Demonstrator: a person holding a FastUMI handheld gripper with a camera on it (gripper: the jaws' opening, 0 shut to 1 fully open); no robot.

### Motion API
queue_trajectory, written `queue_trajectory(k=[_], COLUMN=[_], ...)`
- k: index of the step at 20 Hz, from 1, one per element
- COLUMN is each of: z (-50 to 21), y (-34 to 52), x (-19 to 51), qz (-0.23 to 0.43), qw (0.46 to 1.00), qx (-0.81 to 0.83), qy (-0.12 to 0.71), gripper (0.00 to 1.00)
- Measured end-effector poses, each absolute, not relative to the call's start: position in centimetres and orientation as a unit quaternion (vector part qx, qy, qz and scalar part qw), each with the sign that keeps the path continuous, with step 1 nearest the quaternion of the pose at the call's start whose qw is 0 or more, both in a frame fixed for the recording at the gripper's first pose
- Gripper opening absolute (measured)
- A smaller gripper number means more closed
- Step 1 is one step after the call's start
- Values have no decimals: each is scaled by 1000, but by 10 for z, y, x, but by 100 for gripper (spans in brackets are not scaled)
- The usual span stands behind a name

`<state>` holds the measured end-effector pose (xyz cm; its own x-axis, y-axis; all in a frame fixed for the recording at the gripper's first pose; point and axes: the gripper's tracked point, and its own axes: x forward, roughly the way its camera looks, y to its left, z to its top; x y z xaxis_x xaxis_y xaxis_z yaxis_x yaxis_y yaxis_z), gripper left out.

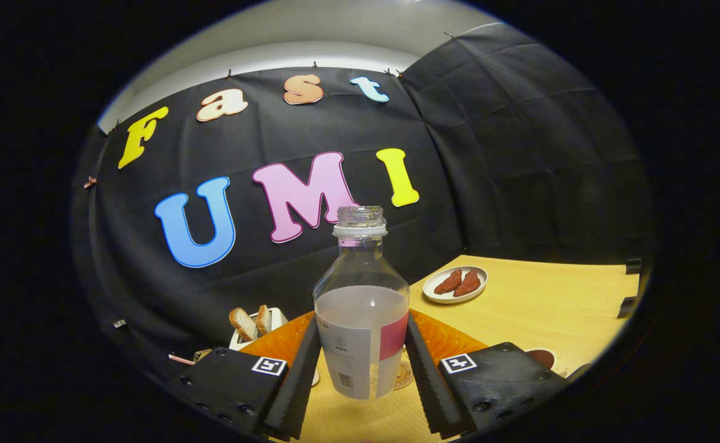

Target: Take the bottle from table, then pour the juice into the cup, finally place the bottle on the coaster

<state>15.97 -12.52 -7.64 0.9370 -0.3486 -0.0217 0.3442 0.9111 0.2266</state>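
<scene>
Gripper (363,363) pinching the uncapped bottle (361,307), lifted off the table (538,307) and upright; by my reading pick done, pour into cup (543,357) and coaster (404,374) placement remain.

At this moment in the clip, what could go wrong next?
1. The bottle has no cap and is held between the gripper fingers, about half full; a tilt could spill it onto the table.
2. The cup sits half hidden behind a finger, so the pour might miss.
</scene>
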Motion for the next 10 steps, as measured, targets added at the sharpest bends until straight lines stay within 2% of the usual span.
queue_trajectory(k=[10], z=[-144], y=[-127], x=[234], qz=[-199], qw=[980], qx=[-14], qy=[10], gripper=[76])
